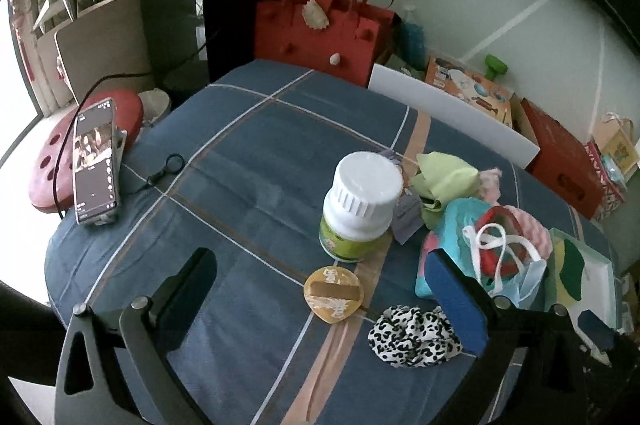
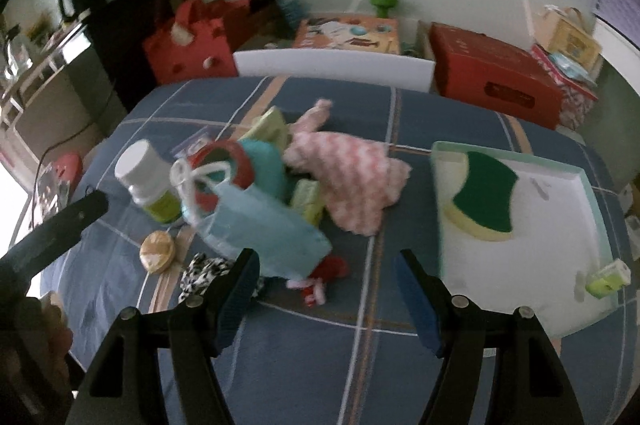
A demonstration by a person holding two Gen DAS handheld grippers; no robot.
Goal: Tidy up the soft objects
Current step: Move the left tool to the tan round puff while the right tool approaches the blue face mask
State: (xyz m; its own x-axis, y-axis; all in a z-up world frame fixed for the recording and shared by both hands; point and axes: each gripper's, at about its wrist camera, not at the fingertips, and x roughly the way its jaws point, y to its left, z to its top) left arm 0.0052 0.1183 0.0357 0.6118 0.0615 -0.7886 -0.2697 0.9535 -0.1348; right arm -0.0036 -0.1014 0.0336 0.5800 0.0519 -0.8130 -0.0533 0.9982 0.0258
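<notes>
On the blue plaid tabletop (image 1: 248,161) lies a heap of soft things: a pink chevron cloth (image 2: 352,177), a light-blue face mask (image 2: 260,225) with white loops, a green cloth (image 1: 444,181) and a teal piece under a red ring (image 2: 228,161). A leopard-print scrunchie (image 1: 412,337) lies against the blue pad of my left gripper (image 1: 324,289), which stands open over a tan round disc (image 1: 332,293). My right gripper (image 2: 328,277) is open too, just in front of the mask and a small red item (image 2: 332,269). A green-and-yellow sponge (image 2: 484,197) rests in the pale tray (image 2: 532,265).
A white-capped bottle (image 1: 360,201) stands upright beside the heap. A phone on a stand (image 1: 96,161) is at the table's left edge. A red handbag (image 1: 320,25), a white board (image 2: 332,65) and a red box (image 2: 492,77) line the far side. A small green carton (image 2: 608,277) sits in the tray's corner.
</notes>
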